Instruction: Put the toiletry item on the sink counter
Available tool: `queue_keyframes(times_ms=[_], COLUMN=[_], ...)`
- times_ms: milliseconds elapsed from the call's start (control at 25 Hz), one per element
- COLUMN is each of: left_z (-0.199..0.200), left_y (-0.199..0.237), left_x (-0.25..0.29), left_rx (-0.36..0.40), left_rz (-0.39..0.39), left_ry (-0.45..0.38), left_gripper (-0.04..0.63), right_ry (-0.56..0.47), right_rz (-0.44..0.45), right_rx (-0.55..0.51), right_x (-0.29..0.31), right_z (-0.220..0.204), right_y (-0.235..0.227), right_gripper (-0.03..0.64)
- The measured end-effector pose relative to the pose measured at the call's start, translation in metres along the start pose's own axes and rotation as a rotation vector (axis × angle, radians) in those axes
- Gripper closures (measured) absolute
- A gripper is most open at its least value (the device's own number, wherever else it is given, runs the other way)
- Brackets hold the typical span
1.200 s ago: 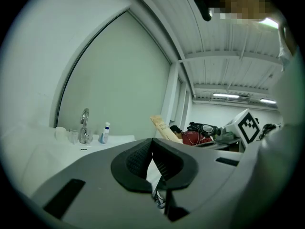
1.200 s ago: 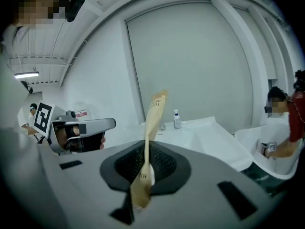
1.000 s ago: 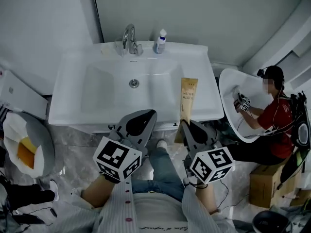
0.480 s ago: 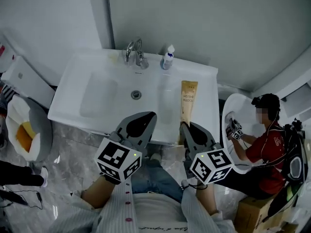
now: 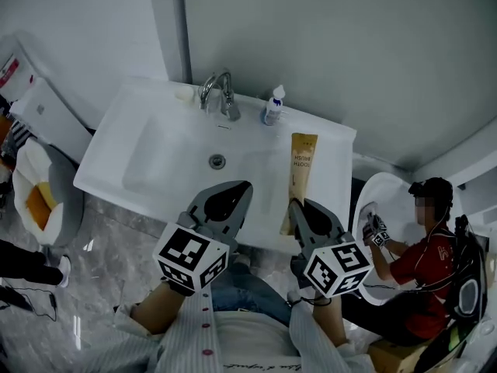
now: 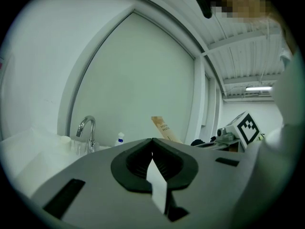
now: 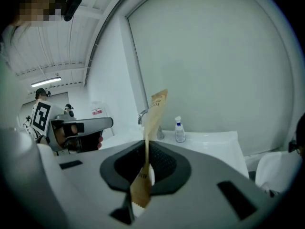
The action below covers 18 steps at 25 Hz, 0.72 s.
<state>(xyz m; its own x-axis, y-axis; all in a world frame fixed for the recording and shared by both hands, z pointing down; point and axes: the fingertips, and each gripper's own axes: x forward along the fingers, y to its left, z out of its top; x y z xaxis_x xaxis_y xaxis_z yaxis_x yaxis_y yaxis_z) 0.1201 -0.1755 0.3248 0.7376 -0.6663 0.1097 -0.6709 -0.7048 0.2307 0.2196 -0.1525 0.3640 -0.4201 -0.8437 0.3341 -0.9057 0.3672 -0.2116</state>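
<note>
A flat tan toiletry tube (image 5: 300,174) sticks up and forward from my right gripper (image 5: 293,205), which is shut on its lower crimped end. The tube hangs over the right side of the white sink counter (image 5: 335,143), above its front edge. In the right gripper view the tube (image 7: 153,118) rises from between the jaws of the right gripper (image 7: 144,150). My left gripper (image 5: 238,188) is beside it, over the front rim of the basin, shut and holding nothing; its tips meet in the left gripper view (image 6: 152,140).
A chrome faucet (image 5: 220,92) and a small white bottle with a blue label (image 5: 272,106) stand at the back of the counter. A person in a red shirt (image 5: 423,259) works at a white basin on the right. A white seat (image 5: 39,196) stands at the left.
The view has swung, so the sink now sits tilted and further left in the picture. Both grippers keep their stance, and the tube stays in the right one.
</note>
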Motion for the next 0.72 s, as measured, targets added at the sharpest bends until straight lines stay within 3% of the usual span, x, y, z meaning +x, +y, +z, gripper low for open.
queue_keyframes(times_ms=[480,720], left_z=[0.009,0.002], left_y=[0.02,0.028], left_x=[0.038,0.049], left_rx=[0.001,-0.032], left_rz=[-0.033,-0.055], left_ry=[0.021,0.046], left_gripper=[0.579,0.579], right_ry=[0.022,0.046], right_rz=[-0.033,-0.06], right_rx=[0.026,0.041], right_x=[0.028,0.042], right_z=[0.012,0.013], right_y=[-0.024,-0.035], right_gripper=[0.583,0.583])
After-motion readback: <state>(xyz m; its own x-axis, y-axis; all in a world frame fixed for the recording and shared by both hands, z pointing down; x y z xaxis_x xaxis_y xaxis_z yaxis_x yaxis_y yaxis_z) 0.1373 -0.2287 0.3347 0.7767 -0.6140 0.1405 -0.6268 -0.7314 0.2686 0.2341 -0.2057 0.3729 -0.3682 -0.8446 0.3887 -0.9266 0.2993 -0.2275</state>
